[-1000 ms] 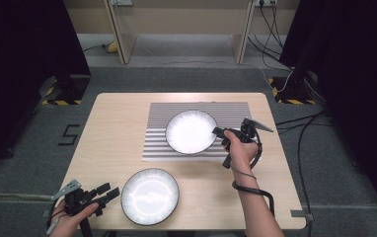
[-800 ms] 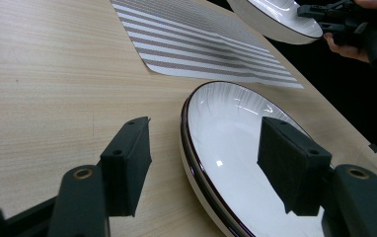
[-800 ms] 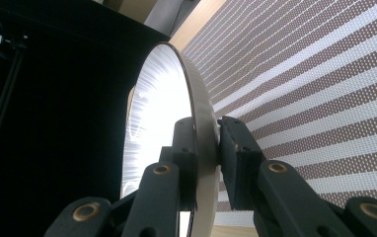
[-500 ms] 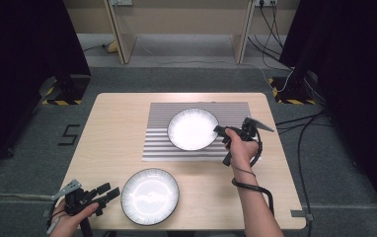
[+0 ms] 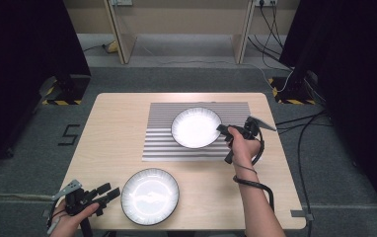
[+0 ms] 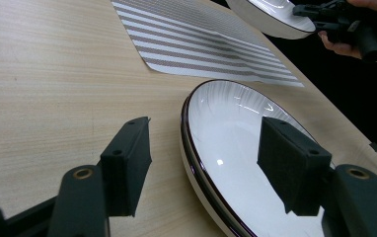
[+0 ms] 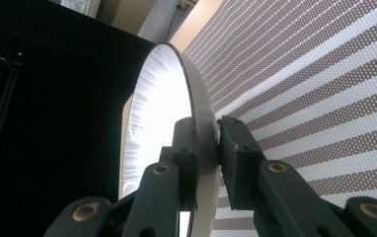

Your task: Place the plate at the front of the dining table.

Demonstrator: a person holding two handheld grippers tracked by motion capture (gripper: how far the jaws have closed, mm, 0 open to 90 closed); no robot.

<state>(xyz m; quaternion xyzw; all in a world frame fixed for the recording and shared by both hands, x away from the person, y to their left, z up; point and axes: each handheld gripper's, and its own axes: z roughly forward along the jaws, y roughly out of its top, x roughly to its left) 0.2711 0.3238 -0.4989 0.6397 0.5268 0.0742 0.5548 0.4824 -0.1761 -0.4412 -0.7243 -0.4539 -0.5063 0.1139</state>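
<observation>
Nothing has shifted since the earlier frames: nearest, the left tongs [image 5: 108, 192] wait open beside the dark-rimmed white plate [image 5: 150, 196] on the wooden table [image 5: 117, 143], while farther off the right tongs [image 5: 222, 129] clamp the ribbed white plate [image 5: 195, 128] on the striped mat [image 5: 162, 145], probably next to lift it.

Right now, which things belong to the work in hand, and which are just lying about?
In the work:
- plate on the mat, clamped by the right gripper
- striped mat
- near plate, by the open left gripper

Lying about:
- floor cables
</observation>
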